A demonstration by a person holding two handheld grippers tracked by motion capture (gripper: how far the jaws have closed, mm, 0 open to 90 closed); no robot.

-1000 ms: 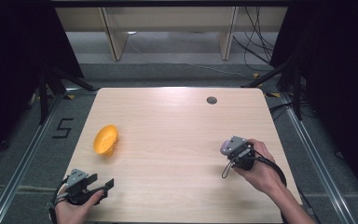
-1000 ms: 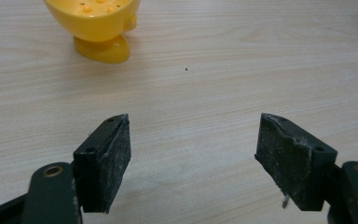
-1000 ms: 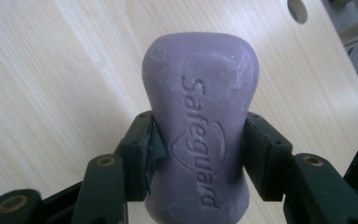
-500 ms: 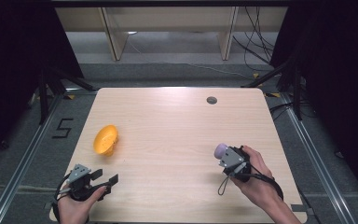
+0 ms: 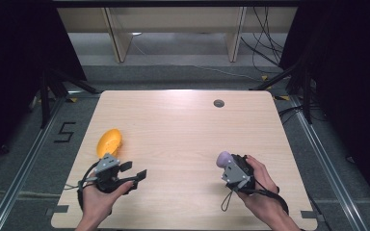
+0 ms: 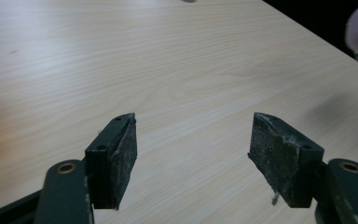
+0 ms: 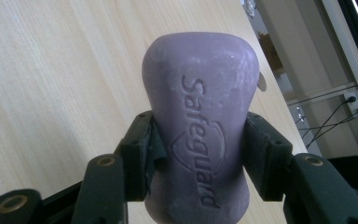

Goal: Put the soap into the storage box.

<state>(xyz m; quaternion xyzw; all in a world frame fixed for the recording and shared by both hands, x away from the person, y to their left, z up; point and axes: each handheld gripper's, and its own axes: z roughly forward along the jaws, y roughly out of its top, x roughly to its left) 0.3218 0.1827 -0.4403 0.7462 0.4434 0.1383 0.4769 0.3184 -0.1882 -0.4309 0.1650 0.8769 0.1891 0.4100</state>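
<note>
Your right gripper (image 5: 230, 166), at four o'clock on the desk (image 5: 183, 120), clamps the purple soap bar (image 7: 200, 126). Your left gripper (image 5: 131, 173), at seven o'clock, has been closing its jaws on nothing.

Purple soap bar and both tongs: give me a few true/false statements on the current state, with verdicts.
1. The right tongs are shut on the purple soap bar. True.
2. The soap bar lies flat on the table, untouched. False: it is clamped between the right tongs' jaws, as the right gripper view shows.
3. The left tongs hold nothing. True: only bare table shows between the pads, and the jaws have just been closing.
4. The orange dish sits beside the right hand. False: it lies on the table's left side, just beyond the left tongs.
5. The word Safeguard is stamped into the soap bar. True.
</note>
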